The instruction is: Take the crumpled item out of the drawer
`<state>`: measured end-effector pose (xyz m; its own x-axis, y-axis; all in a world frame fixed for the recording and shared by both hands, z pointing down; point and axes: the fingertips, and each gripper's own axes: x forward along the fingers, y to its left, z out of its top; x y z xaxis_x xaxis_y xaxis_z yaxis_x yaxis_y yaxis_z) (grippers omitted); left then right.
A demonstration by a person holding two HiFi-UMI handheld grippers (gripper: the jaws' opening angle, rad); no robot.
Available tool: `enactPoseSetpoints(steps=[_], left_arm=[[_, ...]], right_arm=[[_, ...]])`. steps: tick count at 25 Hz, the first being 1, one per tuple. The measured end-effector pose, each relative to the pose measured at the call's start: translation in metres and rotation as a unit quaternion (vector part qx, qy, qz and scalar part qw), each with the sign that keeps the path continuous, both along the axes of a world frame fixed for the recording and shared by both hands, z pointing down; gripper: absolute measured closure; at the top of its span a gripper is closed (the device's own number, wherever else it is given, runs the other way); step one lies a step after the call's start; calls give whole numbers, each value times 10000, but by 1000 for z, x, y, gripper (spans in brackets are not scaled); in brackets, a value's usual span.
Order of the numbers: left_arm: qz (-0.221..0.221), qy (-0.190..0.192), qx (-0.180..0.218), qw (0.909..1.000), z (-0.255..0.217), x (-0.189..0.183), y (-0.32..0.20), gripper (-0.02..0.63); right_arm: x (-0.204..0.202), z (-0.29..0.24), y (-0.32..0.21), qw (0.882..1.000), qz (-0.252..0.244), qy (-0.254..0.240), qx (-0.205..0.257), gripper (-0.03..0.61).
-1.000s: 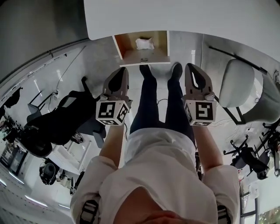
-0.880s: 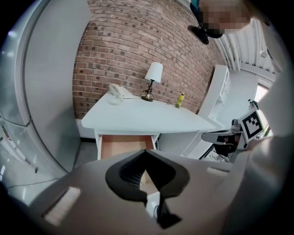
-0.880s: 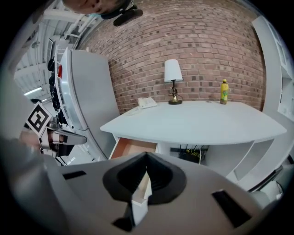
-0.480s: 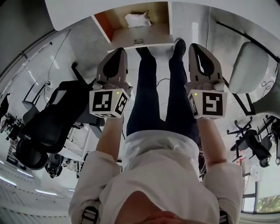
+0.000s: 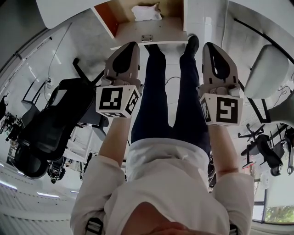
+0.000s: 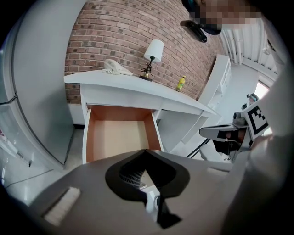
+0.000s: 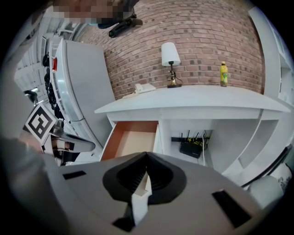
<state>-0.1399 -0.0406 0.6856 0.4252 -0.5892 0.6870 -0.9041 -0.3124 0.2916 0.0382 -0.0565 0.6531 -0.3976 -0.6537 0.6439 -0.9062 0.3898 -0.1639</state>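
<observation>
The open wooden drawer (image 5: 151, 33) juts from the white desk at the top of the head view. A crumpled white item (image 5: 146, 12) lies inside it. My left gripper (image 5: 133, 44) and right gripper (image 5: 208, 45) hang side by side just short of the drawer front, above the person's legs. Both are shut with nothing between the jaws. In the left gripper view the drawer (image 6: 120, 137) lies straight ahead past the left gripper (image 6: 146, 151). From the right gripper (image 7: 147, 154) the drawer (image 7: 131, 137) shows ahead and to the left. The crumpled item shows in neither gripper view.
A black office chair (image 5: 50, 124) stands to the left and a white chair (image 5: 271, 73) to the right. The desk top carries a lamp (image 7: 170, 62), a phone (image 7: 144, 88) and a yellow bottle (image 7: 223, 74). A router (image 7: 192, 148) sits under the desk. A grey cabinet (image 7: 85, 96) flanks the drawer.
The drawer has slid towards the top of the head view and looks larger. Both grippers have moved forward to just short of its front and stay shut.
</observation>
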Motion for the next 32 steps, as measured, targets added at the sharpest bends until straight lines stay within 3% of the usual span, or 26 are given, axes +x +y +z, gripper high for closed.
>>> enactPoseSetpoints(steps=[4,6,7,19,32], left_arm=[[93,-27,-82,9999,8,7,-5,601],[163,-35,-187,9997,15,12,-7,421],[174,-36,-245,9995,19,14,-9,407],[212,-242,-970,9948,72,15,-49,408],[431,-825,-2216,9707,169,10,-66,408]], right_arm=[[3,2,-1,10000,33,-29,-18,571],[4,2,-2,10000,33,-53,-21,571],[5,3,-2,10000,49,-67,-29,571],[13,5,-4,9997,217,-115,-33,571],[19,8,-5,9994,299,-180,-77,571]])
